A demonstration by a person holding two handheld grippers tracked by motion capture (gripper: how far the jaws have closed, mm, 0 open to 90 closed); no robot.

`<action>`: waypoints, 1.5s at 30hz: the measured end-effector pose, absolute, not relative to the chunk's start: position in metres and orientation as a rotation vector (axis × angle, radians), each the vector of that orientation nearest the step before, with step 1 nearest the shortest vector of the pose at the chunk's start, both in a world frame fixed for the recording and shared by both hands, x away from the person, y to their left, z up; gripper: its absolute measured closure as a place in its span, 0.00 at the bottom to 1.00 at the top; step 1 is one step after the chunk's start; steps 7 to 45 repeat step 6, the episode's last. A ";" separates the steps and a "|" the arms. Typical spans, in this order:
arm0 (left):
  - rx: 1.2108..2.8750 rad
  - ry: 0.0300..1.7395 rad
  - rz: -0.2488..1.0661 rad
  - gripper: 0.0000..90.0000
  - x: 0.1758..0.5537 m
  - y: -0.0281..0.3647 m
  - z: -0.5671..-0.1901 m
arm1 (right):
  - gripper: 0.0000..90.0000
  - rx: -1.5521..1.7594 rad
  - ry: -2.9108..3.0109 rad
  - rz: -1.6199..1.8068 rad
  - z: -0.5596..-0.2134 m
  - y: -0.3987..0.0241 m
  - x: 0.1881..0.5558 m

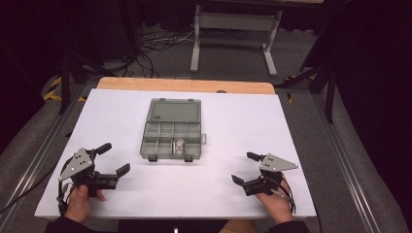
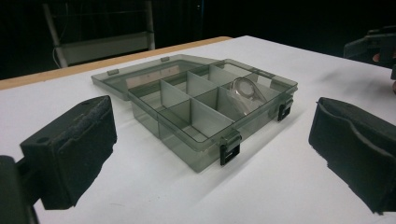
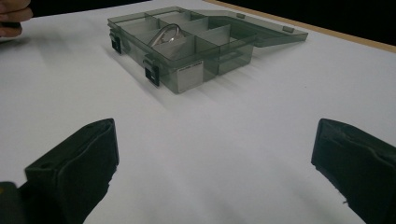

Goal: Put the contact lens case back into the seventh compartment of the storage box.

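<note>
From right gripper view, organizer box (image 3: 187, 46) shows side label.

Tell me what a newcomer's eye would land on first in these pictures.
First the grey see-through compartment box in the middle of the white table, its lid folded flat open toward the far edge. Next, a clear ring-like object in one of its near-row compartments. Then the left gripper and right gripper, flanking the box at the near corners, jaws wide and empty.
</note>
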State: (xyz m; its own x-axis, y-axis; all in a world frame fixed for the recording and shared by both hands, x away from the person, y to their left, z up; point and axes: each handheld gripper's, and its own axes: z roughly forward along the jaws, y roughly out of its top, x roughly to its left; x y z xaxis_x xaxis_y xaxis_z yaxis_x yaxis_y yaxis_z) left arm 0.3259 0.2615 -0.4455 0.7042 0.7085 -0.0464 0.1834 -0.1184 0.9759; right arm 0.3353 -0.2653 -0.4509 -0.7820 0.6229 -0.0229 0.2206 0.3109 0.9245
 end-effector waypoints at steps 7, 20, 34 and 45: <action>1.673 0.729 0.528 0.02 0.326 0.260 -0.446 | 0.02 0.734 2.203 1.462 -0.450 -0.265 0.335; 1.673 0.729 0.528 0.02 0.326 0.260 -0.446 | 0.02 0.734 2.203 1.462 -0.450 -0.265 0.335; 1.673 0.729 0.528 0.02 0.326 0.260 -0.446 | 0.02 0.734 2.203 1.462 -0.450 -0.265 0.335; 1.673 0.729 0.528 0.02 0.326 0.260 -0.446 | 0.02 0.734 2.203 1.462 -0.450 -0.265 0.335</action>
